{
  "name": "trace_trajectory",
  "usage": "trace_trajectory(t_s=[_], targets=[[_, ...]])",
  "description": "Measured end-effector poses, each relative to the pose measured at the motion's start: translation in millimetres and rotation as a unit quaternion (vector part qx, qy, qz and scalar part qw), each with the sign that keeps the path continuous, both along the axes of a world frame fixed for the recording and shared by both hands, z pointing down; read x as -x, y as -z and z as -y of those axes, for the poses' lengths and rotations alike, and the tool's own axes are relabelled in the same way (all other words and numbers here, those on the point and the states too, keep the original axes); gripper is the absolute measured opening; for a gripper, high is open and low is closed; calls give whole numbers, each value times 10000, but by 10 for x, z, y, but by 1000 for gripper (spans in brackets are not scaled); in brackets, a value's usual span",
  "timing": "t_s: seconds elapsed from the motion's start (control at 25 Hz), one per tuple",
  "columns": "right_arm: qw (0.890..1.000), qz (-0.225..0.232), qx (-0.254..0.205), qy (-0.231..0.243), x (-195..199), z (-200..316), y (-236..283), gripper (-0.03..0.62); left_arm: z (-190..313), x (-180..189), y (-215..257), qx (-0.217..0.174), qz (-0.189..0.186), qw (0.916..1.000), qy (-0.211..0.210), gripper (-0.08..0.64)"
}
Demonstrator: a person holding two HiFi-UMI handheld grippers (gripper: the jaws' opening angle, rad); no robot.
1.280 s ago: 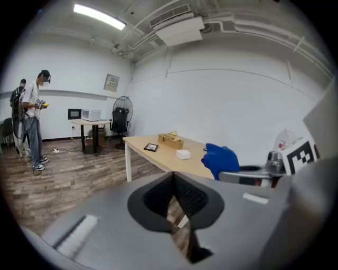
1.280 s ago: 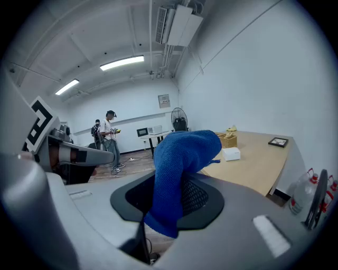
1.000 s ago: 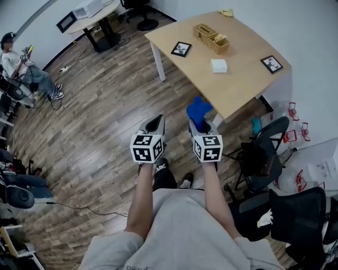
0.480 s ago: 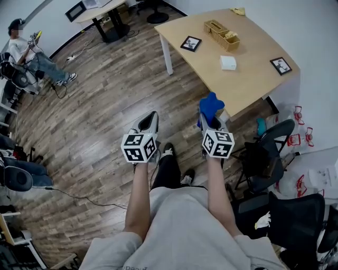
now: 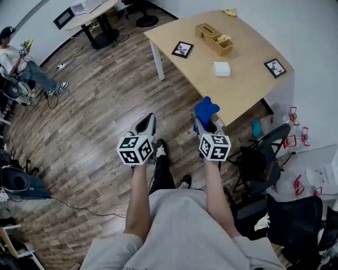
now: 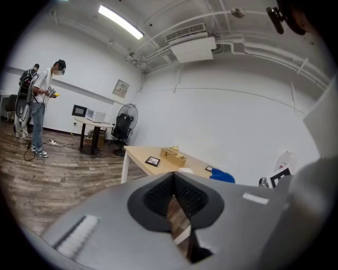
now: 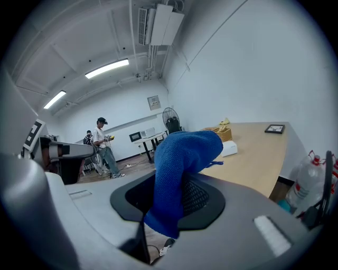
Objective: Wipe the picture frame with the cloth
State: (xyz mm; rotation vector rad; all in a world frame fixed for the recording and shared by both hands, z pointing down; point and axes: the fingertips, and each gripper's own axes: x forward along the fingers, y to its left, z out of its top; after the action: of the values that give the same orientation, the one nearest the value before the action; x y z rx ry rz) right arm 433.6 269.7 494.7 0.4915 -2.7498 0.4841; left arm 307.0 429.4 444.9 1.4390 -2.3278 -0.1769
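Cloth [image 7: 182, 174], blue, sits pinched in my right gripper [image 5: 207, 125]. That gripper's view shows the clamped fold, while the head view shows only the tuft beyond the gripper. One picture frame [image 5: 182, 49] and a second frame [image 5: 275, 67] lie on the table [image 5: 248, 89], well apart from both grippers, their pictures too small to read. My left gripper [image 5: 146, 126] is pressed together, empty.

On the tabletop [image 5: 243, 89] I see a wooden organiser box [image 5: 213, 38] toward the far side, a small white box [image 5: 221, 68] near it and a yellow object [image 5: 229, 11] at the back edge. A black office chair [image 5: 262, 158] stands by the near corner on the wood floor [image 5: 95, 105]. A person [image 5: 21, 60] is well off to the left, near a second table [image 5: 92, 13].
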Motion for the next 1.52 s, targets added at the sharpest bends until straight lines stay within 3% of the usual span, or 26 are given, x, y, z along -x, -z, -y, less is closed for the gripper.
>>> trace_trajectory(t_s=[0.28,0.52,0.72,0.84,1.12,1.52], targets=[[9997,-208,86,-79,488,331,-101,107,480,565,21,43,6,9997,-225,51],[9990,-445,10,-67,1135,643,-110,107,898,1223,113,20,51,9992,-389,51],[9987,-493,-111,-33,1683,880,-70,107,1214,1719,117,625,709,9921,-822,51],[9983,-555,-18,-180,1929,1032,-168,107,1353,2000,122,769,948,9862,-1114,51],[9964,-588,151,-585,2449,1152,-271,107,1454,2651,45,842,835,9821,-1460,51],[9942,-668,233,-806,2745,1278,-307,107,1641,2974,7,784,773,9779,-1776,51]])
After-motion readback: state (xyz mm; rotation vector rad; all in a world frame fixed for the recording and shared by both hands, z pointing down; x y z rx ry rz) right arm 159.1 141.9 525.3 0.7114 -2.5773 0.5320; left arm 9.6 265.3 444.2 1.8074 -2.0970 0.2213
